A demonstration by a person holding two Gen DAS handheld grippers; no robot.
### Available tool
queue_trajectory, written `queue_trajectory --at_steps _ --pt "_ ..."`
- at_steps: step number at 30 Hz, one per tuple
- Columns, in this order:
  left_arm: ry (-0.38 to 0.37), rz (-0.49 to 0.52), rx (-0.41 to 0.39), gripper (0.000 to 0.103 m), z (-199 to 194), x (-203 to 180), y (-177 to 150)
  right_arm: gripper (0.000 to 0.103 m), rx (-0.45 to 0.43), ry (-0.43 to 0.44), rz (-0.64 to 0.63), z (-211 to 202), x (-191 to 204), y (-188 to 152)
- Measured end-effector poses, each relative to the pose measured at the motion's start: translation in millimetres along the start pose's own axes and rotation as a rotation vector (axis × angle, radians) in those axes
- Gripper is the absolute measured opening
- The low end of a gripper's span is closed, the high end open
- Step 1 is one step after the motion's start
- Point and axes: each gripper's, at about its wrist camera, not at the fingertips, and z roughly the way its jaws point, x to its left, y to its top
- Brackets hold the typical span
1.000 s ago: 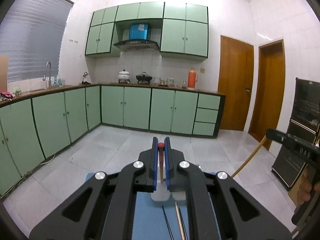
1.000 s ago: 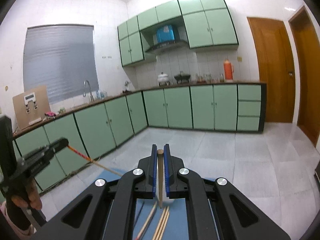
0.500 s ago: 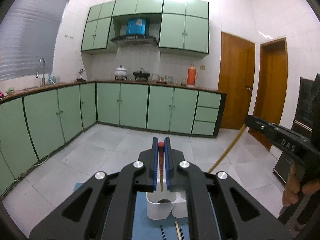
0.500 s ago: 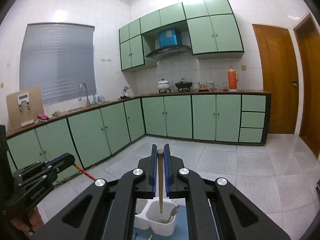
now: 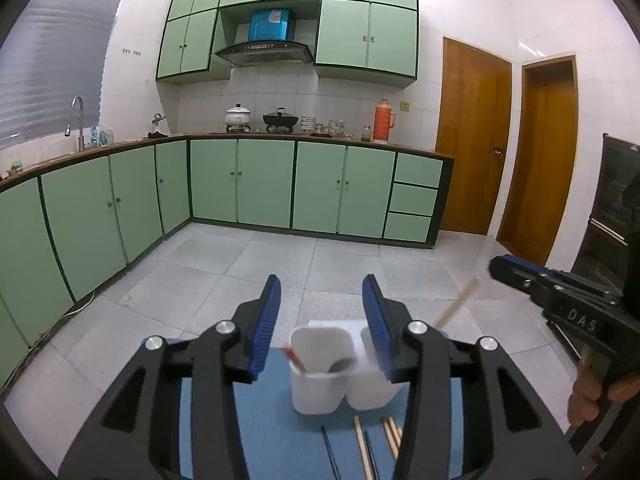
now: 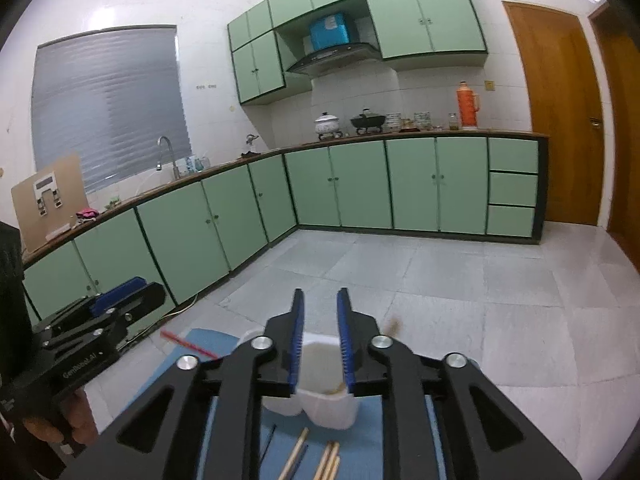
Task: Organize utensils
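Two grippers hang over a blue mat (image 5: 260, 408), both with jaws spread and nothing between them. The left gripper (image 5: 322, 320) is wide apart above a white holder (image 5: 320, 384) of two joined cups; a red chopstick (image 5: 295, 360) leans in the left cup, its tip poking out at the rim toward 10 o'clock, beside a dark spoon bowl low inside. In the right wrist view the same red stick (image 6: 188, 346) slants out toward 10 o'clock from the holder (image 6: 324, 404). The right gripper (image 6: 320, 336) is parted more narrowly over the right cup, where a wooden chopstick (image 6: 394, 326) stands, blurred, its top showing at 1 o'clock. In the left view that wooden stick (image 5: 458, 304) rises at 1 o'clock from behind the gripper. On the mat at 6 o'clock of the holder lie loose chopsticks (image 5: 390, 438), some wooden, some dark and thin.
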Motion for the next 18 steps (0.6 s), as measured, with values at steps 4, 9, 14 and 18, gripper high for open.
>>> queue_trajectory --at_steps 4,9,14,18 --pt "0.032 -0.017 -0.017 0.053 -24 2 -21 0.037 -0.030 -0.032 0.053 -29 -1 -28" --pt "0.071 -0.016 0.010 0.059 -48 0 -80 0.044 0.014 -0.083 0.107 -52 -4 -84" --pt "0.075 -0.021 0.162 0.059 -49 1 -141 0.044 0.134 -0.103 0.149 -59 -5 -145" --pt "0.069 -0.013 0.260 0.058 -52 1 -178 0.041 0.239 -0.097 0.149 -60 2 -185"
